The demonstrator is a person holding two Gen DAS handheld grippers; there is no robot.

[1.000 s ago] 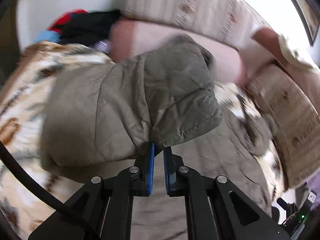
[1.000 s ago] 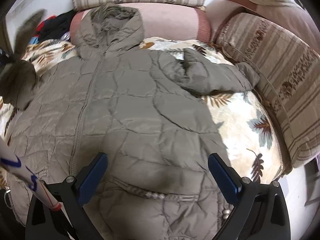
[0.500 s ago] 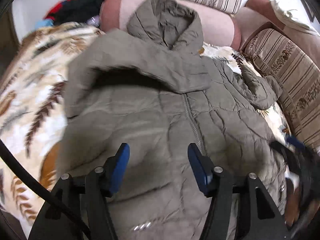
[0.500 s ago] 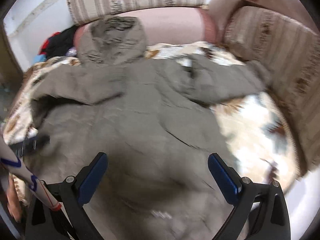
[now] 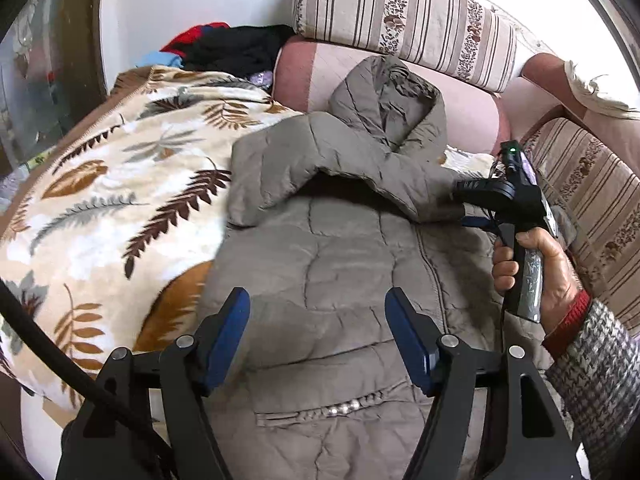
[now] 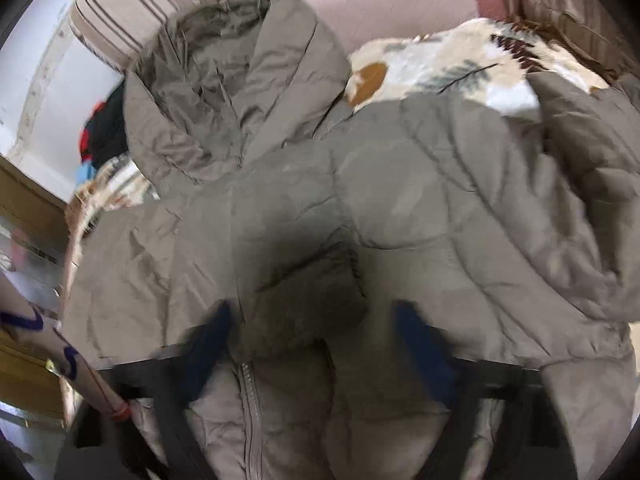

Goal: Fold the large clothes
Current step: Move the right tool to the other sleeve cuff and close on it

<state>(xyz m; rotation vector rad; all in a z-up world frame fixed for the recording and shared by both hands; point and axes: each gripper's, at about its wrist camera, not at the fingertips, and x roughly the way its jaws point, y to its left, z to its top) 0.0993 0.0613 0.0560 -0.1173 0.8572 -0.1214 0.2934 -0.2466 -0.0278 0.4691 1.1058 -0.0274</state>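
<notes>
The left gripper [image 5: 318,336] hangs above the lower front of the olive quilted jacket [image 5: 340,264], its jaws apart, just opened, with nothing between the blue pads. The right gripper [image 6: 312,340], held in a hand [image 5: 536,264], has been closing over the sleeve [image 5: 344,168] folded across the chest; blur hides whether its pads press the fabric. The jacket lies front-up on a leaf-print blanket [image 5: 120,200], hood [image 5: 392,100] against the pink sofa back [image 5: 472,116].
</notes>
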